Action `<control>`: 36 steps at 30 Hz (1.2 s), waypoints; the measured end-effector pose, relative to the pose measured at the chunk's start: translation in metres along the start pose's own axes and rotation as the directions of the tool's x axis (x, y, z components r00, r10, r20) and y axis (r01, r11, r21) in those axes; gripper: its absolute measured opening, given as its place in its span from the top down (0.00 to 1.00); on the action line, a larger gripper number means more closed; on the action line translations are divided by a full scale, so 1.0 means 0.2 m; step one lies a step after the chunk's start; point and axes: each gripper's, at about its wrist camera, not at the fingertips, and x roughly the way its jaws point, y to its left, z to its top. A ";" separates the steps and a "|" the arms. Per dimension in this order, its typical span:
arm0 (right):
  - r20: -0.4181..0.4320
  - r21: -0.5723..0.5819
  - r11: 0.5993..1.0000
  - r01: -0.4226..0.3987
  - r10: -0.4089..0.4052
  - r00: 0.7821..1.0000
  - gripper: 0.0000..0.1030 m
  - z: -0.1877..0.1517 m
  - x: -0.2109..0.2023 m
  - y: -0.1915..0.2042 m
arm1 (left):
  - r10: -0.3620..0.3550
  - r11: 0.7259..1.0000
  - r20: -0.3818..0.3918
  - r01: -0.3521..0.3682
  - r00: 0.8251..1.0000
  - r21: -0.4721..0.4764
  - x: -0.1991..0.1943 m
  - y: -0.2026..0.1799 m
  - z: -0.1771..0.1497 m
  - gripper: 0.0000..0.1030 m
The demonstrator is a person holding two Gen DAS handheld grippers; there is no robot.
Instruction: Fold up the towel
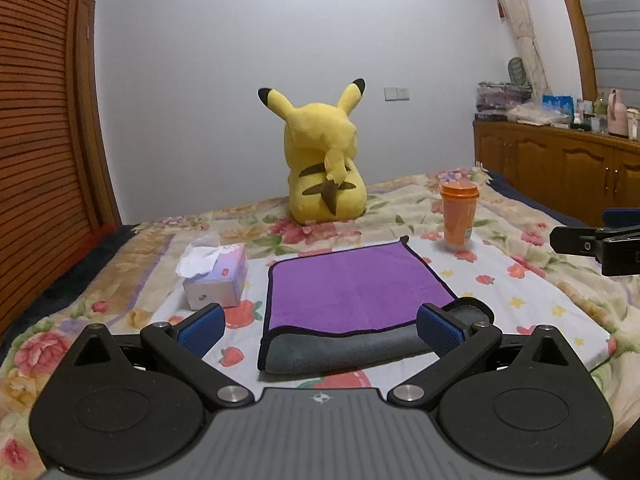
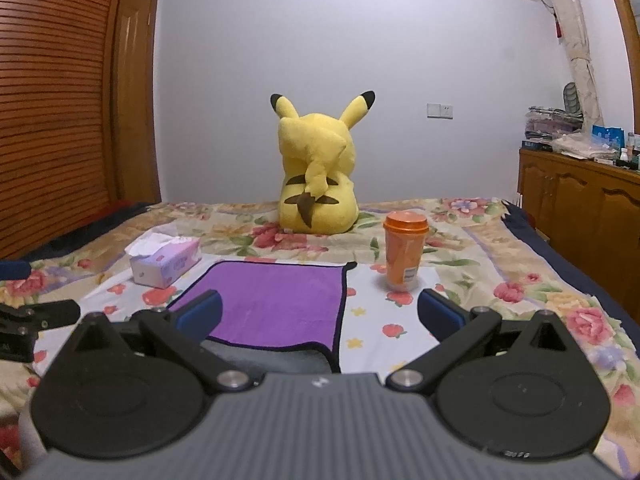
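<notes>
A purple towel (image 1: 352,284) with a black hem lies on the floral bedspread, its near edge folded over so the grey underside (image 1: 344,350) shows. It also shows in the right wrist view (image 2: 276,304). My left gripper (image 1: 320,326) is open and empty, its blue pads hovering over the towel's near fold. My right gripper (image 2: 320,316) is open and empty, over the towel's near right corner. The right gripper also shows at the right edge of the left wrist view (image 1: 600,240).
A yellow plush toy (image 1: 324,168) sits at the far side of the bed. A tissue box (image 1: 216,276) lies left of the towel. An orange cup (image 1: 458,216) stands to the right. A wooden cabinet (image 1: 560,164) lines the right wall.
</notes>
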 end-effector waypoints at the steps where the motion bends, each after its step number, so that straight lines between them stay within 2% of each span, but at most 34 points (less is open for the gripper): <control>1: -0.002 0.000 1.000 -0.001 0.001 1.000 0.00 0.00 0.01 0.00 | -0.001 1.000 -0.007 0.001 1.000 -0.004 0.01 0.00 0.00 0.00; 15: -0.040 -0.010 1.000 -0.015 0.014 0.999 0.00 -0.01 0.12 0.04 | 0.015 1.000 -0.074 -0.015 0.997 0.001 0.19 0.04 0.02 0.00; 36: -0.104 -0.029 0.999 -0.039 0.035 0.994 0.00 -0.02 0.31 0.06 | -0.002 1.000 -0.132 0.004 0.991 0.019 0.39 0.06 0.04 0.00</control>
